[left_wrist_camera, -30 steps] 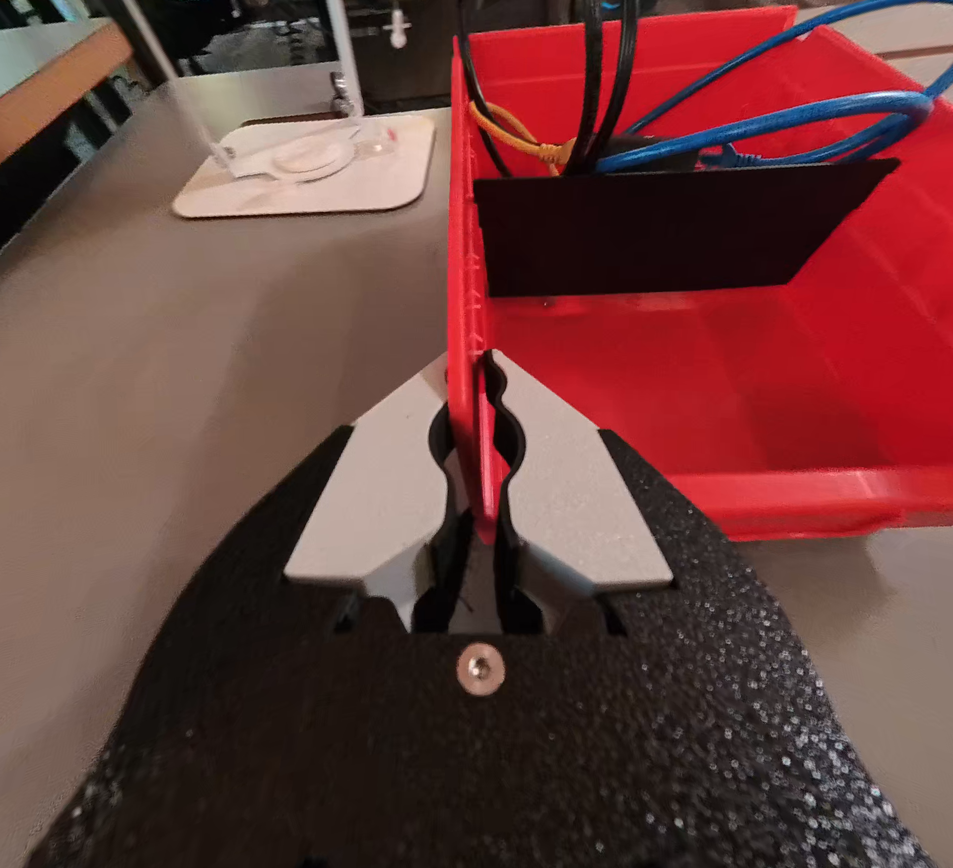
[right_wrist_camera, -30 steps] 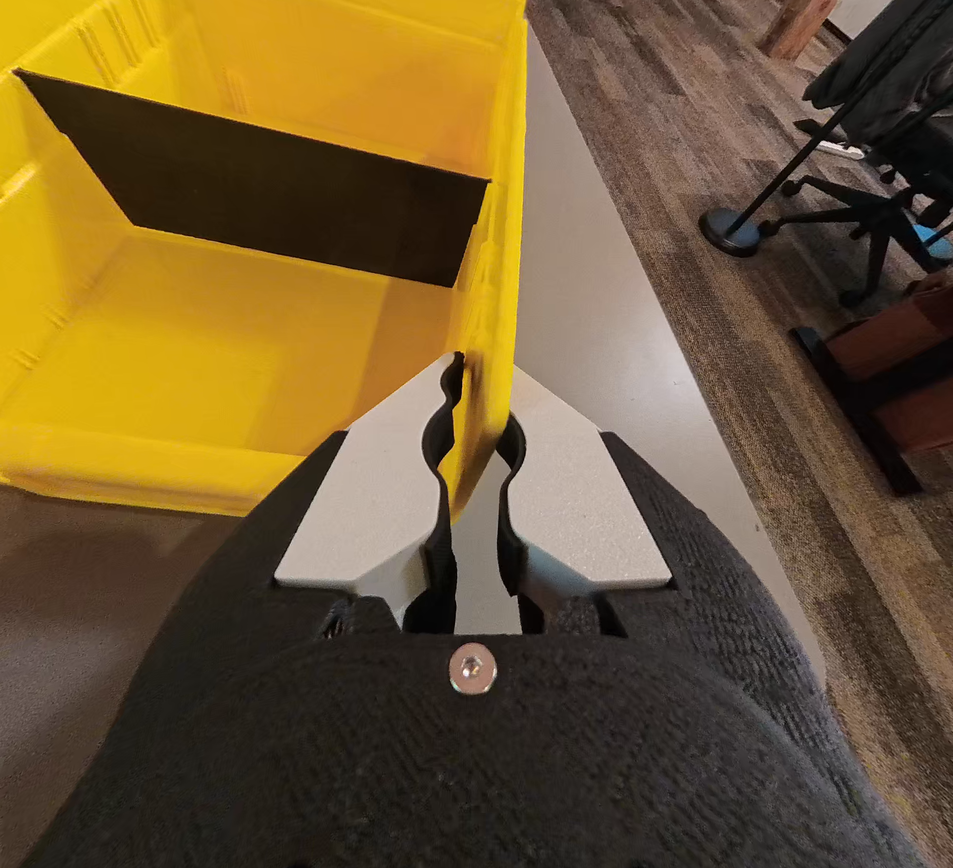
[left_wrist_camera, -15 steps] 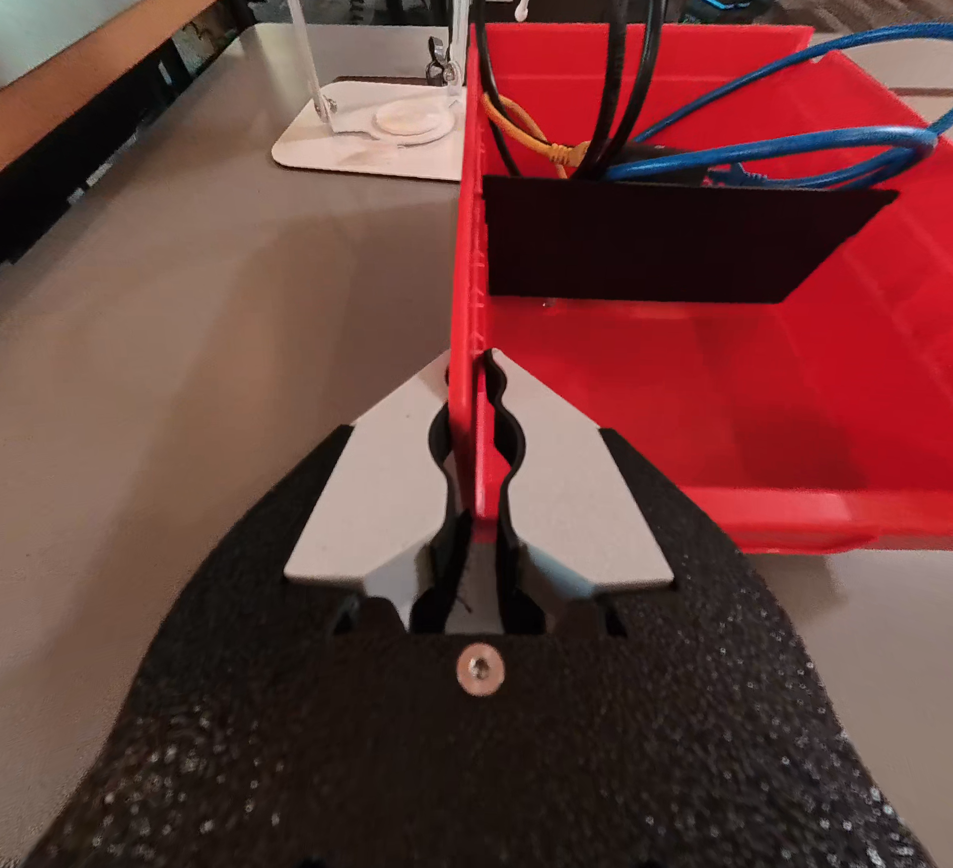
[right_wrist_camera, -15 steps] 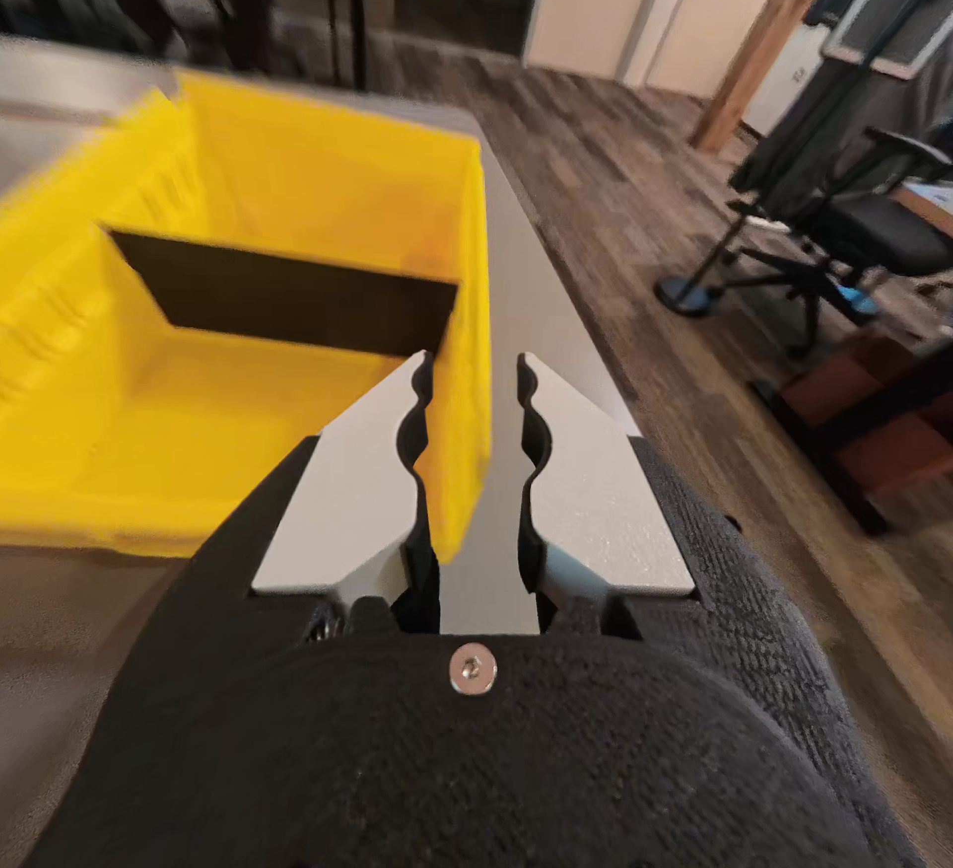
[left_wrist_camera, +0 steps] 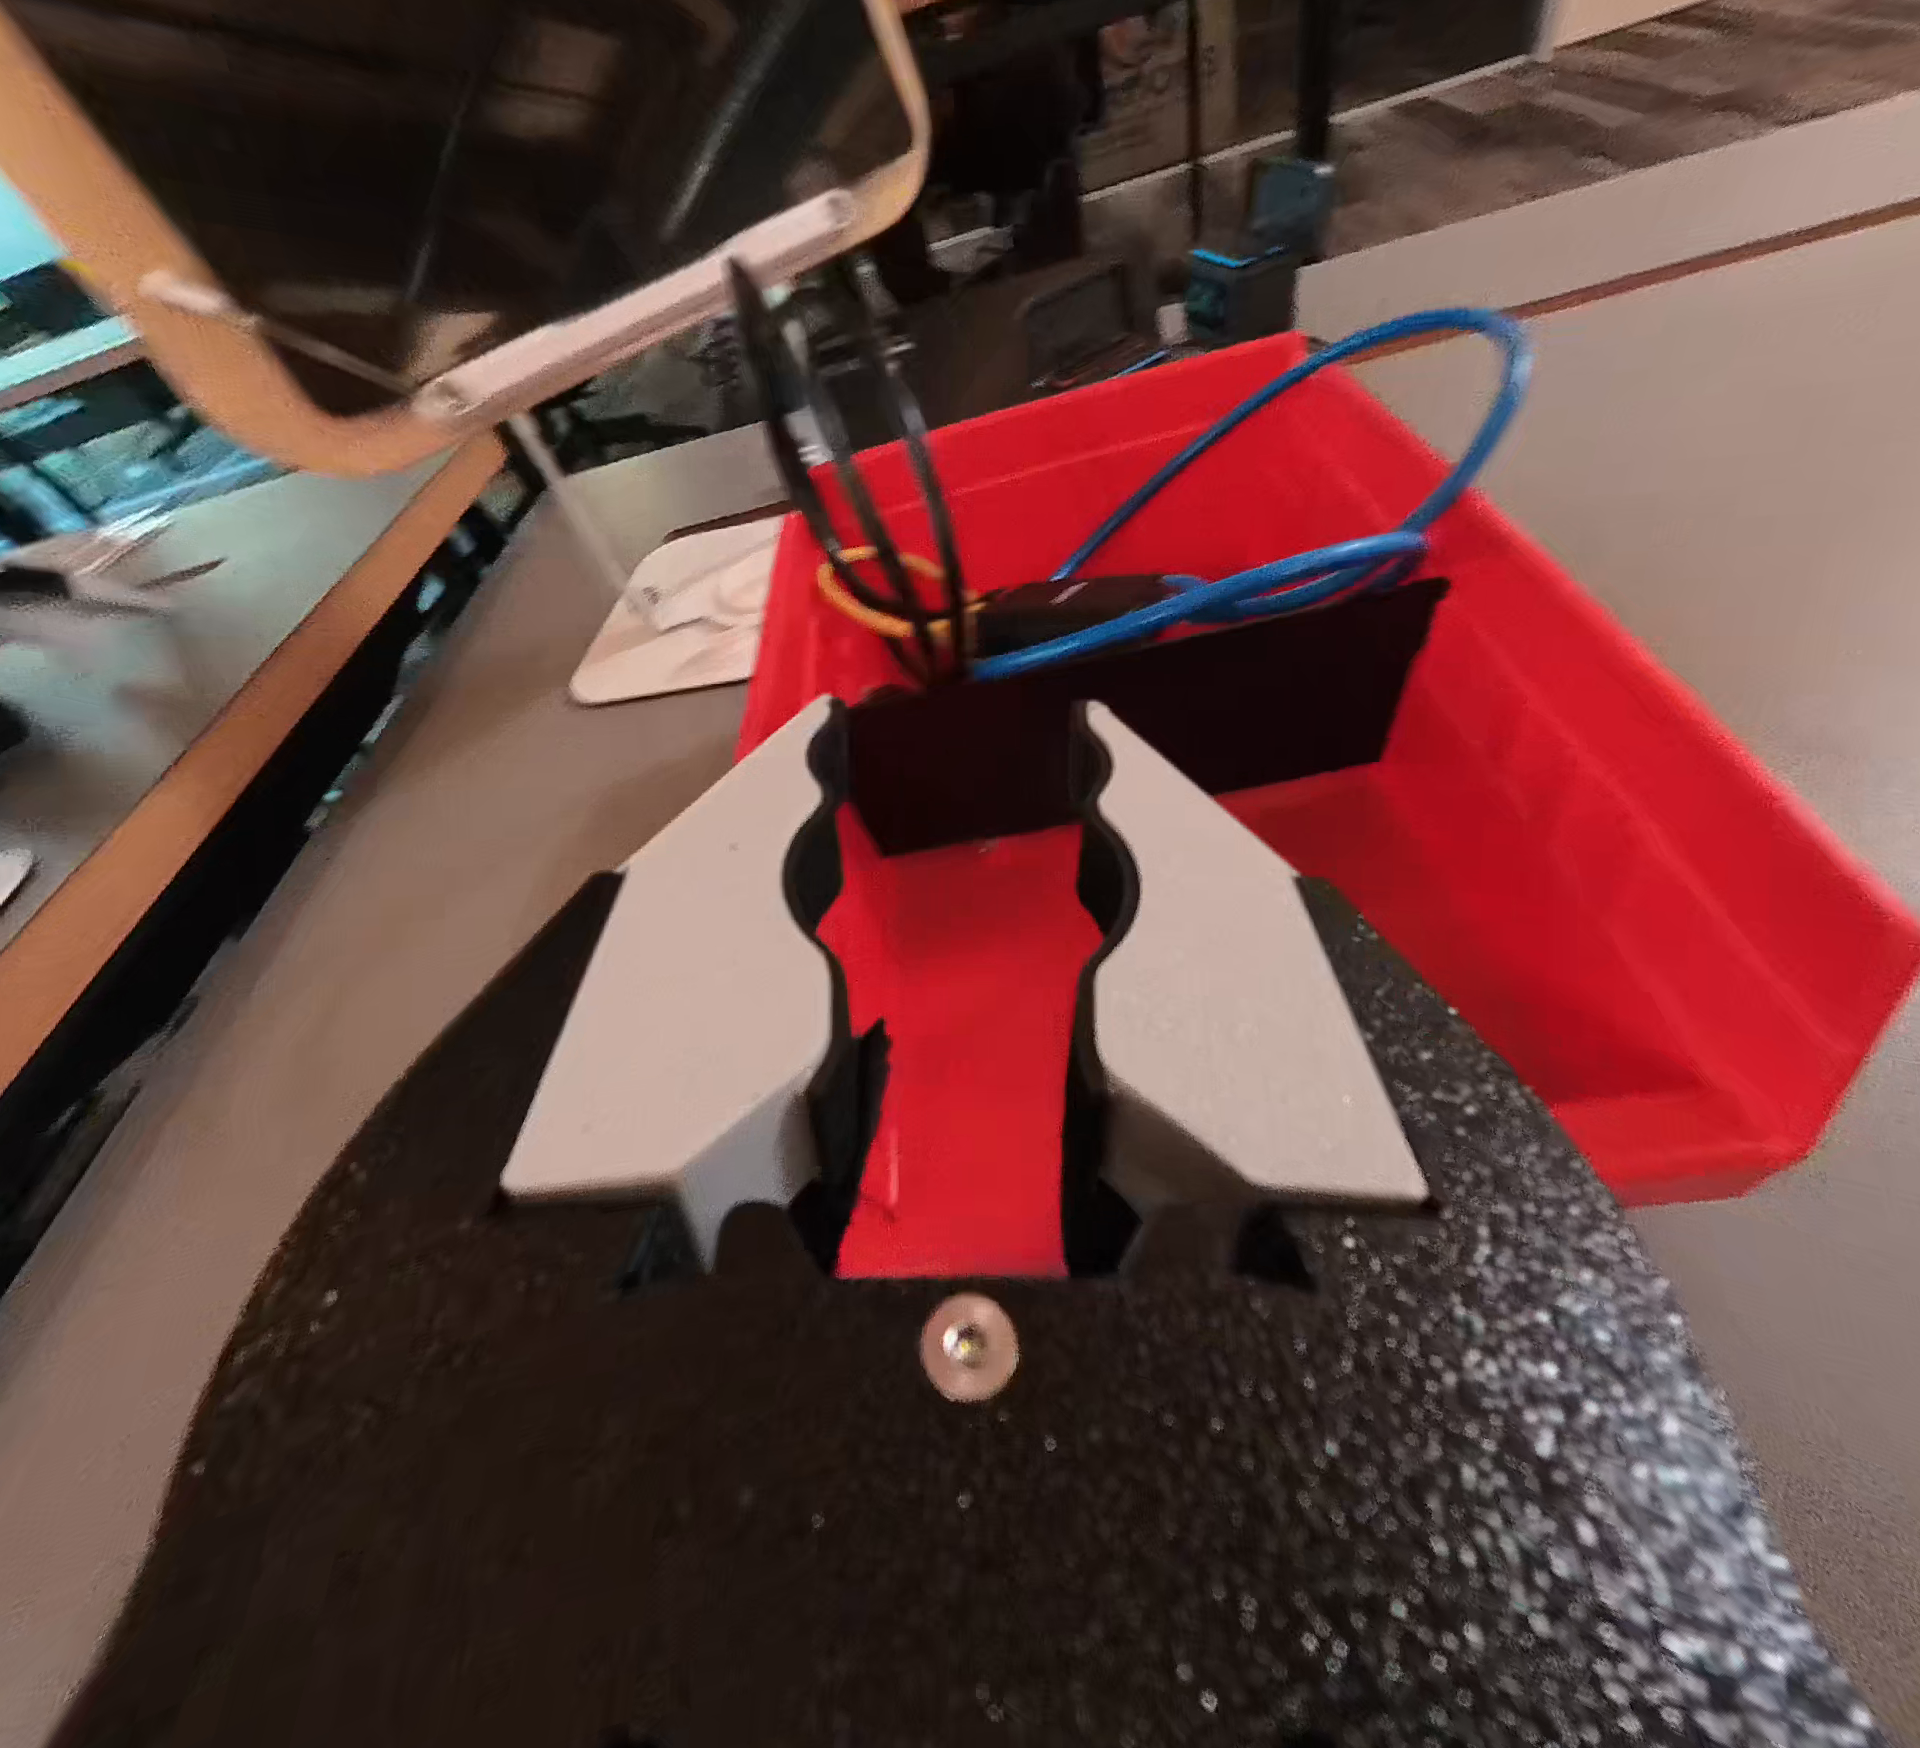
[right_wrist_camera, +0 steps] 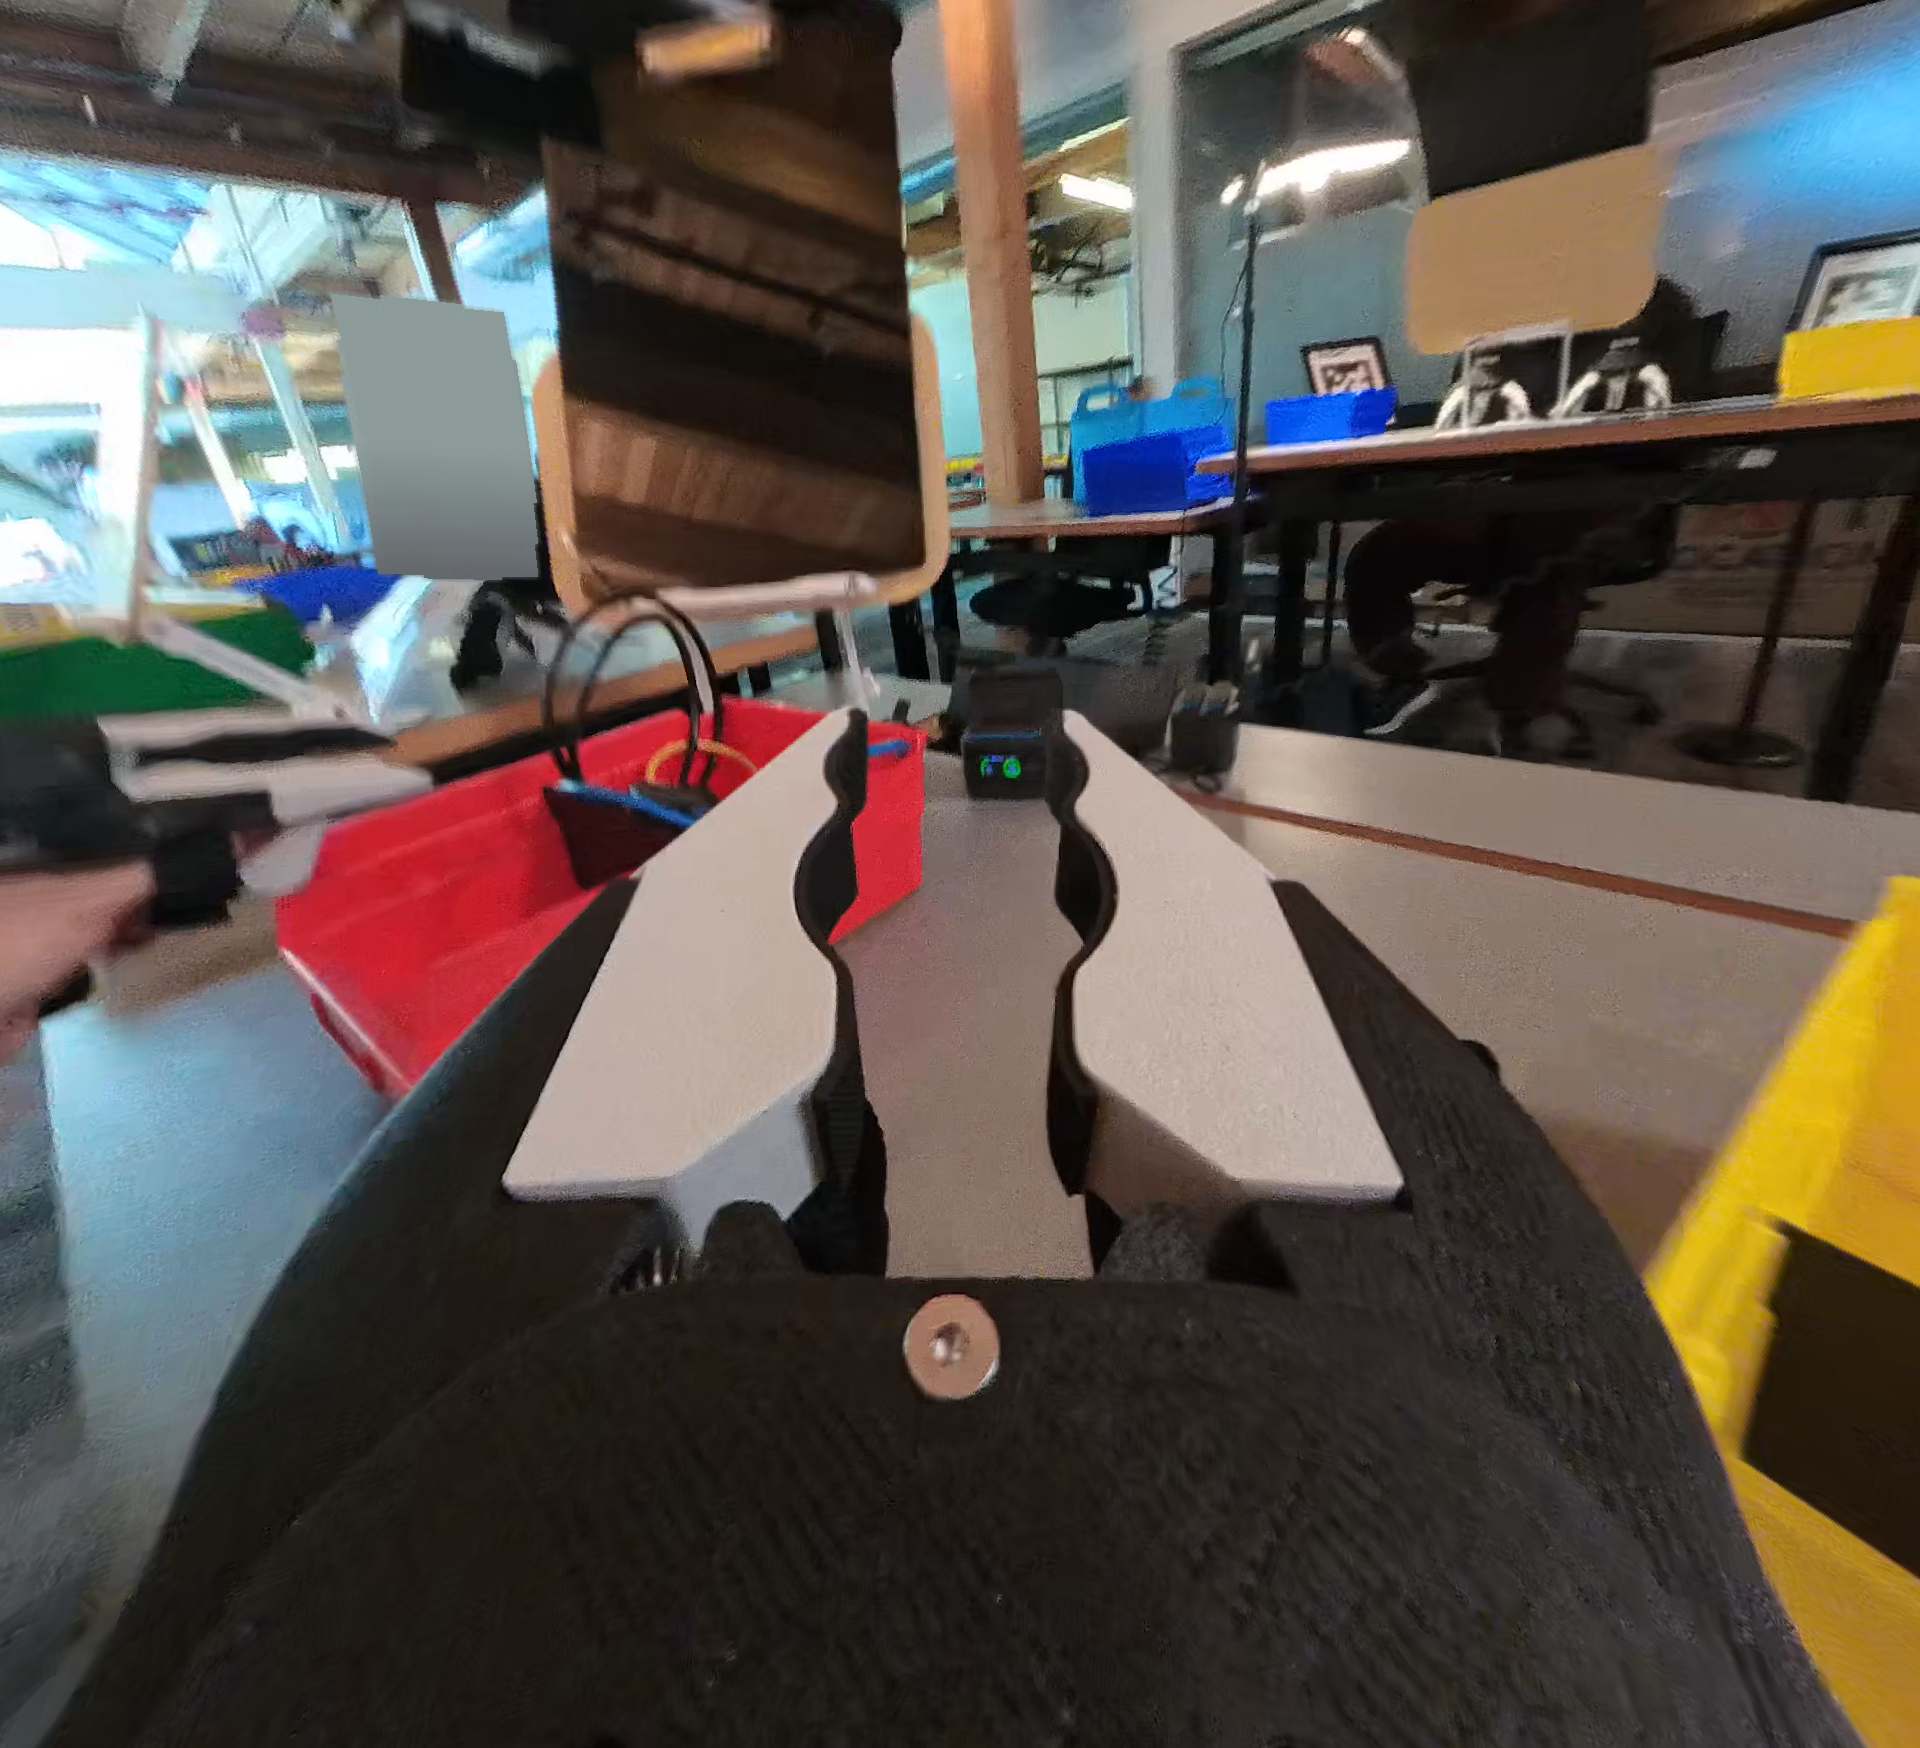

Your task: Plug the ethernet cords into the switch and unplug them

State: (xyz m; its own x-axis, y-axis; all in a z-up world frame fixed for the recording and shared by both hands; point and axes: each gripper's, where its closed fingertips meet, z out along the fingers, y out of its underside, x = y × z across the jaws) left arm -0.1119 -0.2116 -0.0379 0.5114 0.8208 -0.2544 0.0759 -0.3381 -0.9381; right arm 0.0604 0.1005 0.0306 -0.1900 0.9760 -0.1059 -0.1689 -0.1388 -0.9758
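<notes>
A red bin (left_wrist_camera: 1558, 867) sits on the grey table, split by a black divider (left_wrist_camera: 1247, 711). Behind the divider lie a dark switch (left_wrist_camera: 1070, 602), blue cords (left_wrist_camera: 1351, 472), black cords (left_wrist_camera: 883, 493) and an orange cord (left_wrist_camera: 862, 602). My left gripper (left_wrist_camera: 956, 722) is open and empty above the bin's near compartment. My right gripper (right_wrist_camera: 961, 727) is open and empty over the table, between the red bin (right_wrist_camera: 436, 898) and a yellow bin (right_wrist_camera: 1808, 1231). The cords (right_wrist_camera: 665, 763) show small in the right wrist view.
A tablet on a white stand (left_wrist_camera: 675, 628) rises left of the red bin (right_wrist_camera: 727, 327). A small black device with a lit display (right_wrist_camera: 1003, 753) sits on the table behind. The left gripper and a hand (right_wrist_camera: 125, 888) show at the left of the right wrist view. Desks stand beyond. The gap from one gripper's tips to the other's is roughly 35 cm.
Both grippers let go of the bin walls and opened. The left one rose over the red bin. The right one swung left, away from the yellow bin, towards the red bin.
</notes>
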